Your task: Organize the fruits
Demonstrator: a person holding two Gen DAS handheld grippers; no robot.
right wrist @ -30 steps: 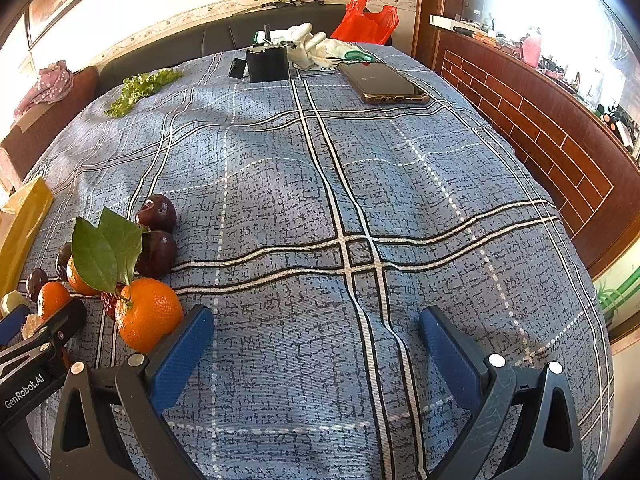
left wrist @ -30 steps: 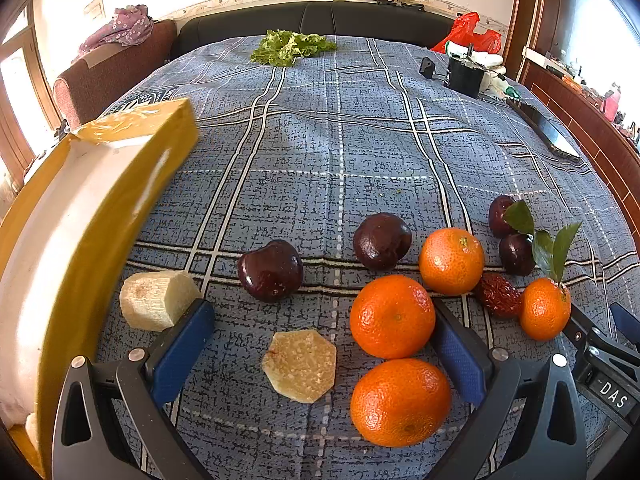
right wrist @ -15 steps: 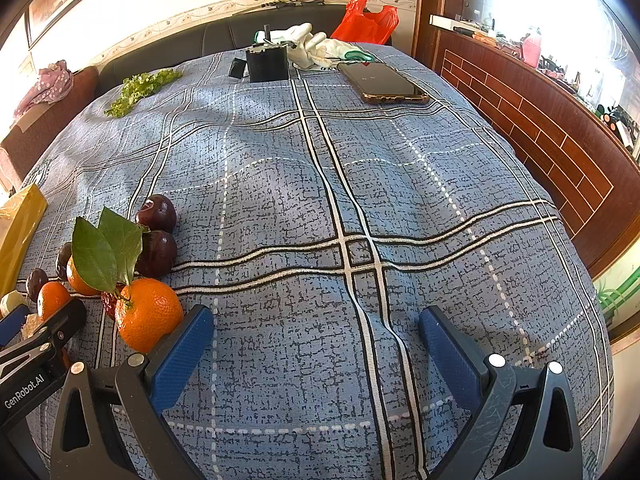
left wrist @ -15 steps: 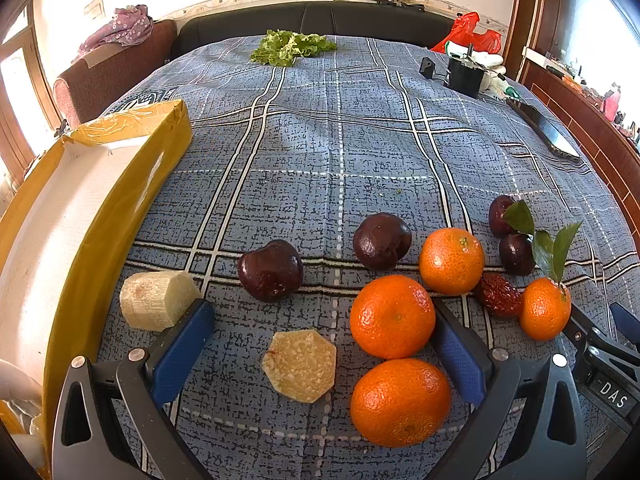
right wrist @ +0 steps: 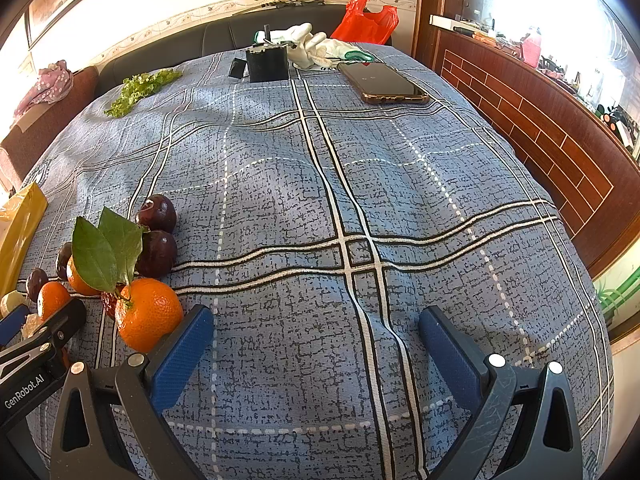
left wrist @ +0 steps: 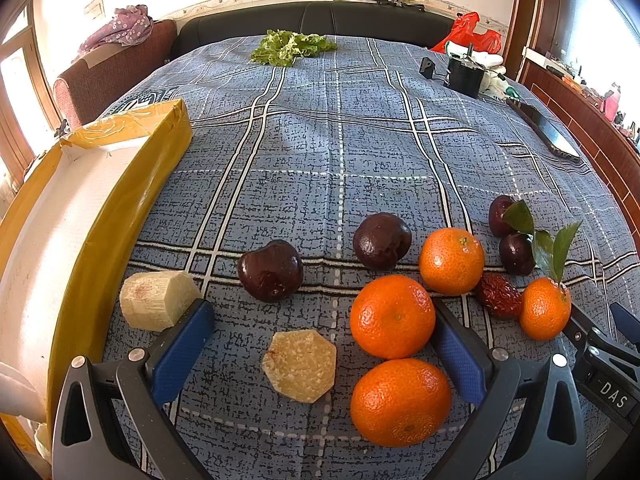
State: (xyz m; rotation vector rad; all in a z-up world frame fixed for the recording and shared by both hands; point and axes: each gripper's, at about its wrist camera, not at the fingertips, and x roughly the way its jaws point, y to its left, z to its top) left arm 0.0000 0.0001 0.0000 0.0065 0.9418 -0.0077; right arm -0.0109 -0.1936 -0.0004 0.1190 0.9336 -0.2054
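Fruit lies on a blue plaid cloth. In the left wrist view my left gripper [left wrist: 320,328] is open, with a pale hexagonal cut piece [left wrist: 301,365] and two oranges [left wrist: 393,316] [left wrist: 400,400] between its fingers. Beyond lie two dark plums [left wrist: 270,270] [left wrist: 382,240], a third orange [left wrist: 451,261], a red date [left wrist: 498,296], a leafy orange [left wrist: 545,314] and two small plums [left wrist: 516,254]. A pale cut chunk [left wrist: 156,300] lies left. My right gripper [right wrist: 312,332] is open and empty over bare cloth, with the leafy orange [right wrist: 148,314] by its left finger.
A yellow-sided white box [left wrist: 80,216] lies at the left. At the far end are lettuce [left wrist: 292,46], a black cup [right wrist: 267,65], white gloves [right wrist: 308,46], a phone [right wrist: 384,82] and a red bag [right wrist: 366,20]. A brown wooden ledge [right wrist: 540,136] runs along the right.
The yellow box at the left has come down from a raised tilt and now lies lower and flatter on the cloth. Both grippers and the fruit have stayed in place.
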